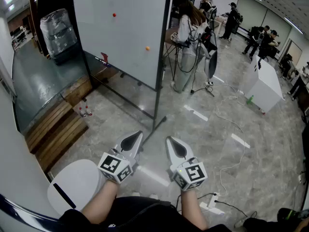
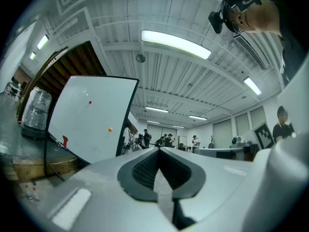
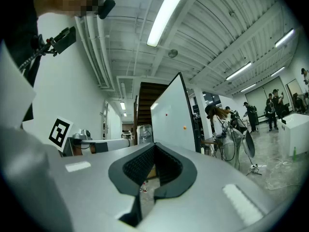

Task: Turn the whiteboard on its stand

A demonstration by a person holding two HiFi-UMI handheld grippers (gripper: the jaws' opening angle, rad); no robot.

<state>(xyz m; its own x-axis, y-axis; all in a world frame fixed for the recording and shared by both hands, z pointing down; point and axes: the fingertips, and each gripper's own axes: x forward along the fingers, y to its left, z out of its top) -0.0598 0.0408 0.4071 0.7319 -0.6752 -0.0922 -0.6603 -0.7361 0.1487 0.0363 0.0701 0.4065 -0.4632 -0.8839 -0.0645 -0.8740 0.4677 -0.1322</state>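
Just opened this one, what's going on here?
A person holds tongs in each hand, low in front of the body. The left tongs and the right tongs are both shut and empty. The whiteboard stands ahead on its stand, clear of both and untouched. Other people are busy farther back.

The right gripper (image 3: 154,146) has its jaws together at the tips, with nothing between them. Beyond them stands the whiteboard (image 3: 171,120), upright and seen at an angle, with a red magnet (image 3: 167,114) and an orange magnet (image 3: 185,127) on its face. A person (image 3: 223,129) stands just right of it. Small bottles (image 3: 143,188) show on the floor through the gap lower down between the jaws. A long ceiling light (image 3: 164,13) runs overhead.
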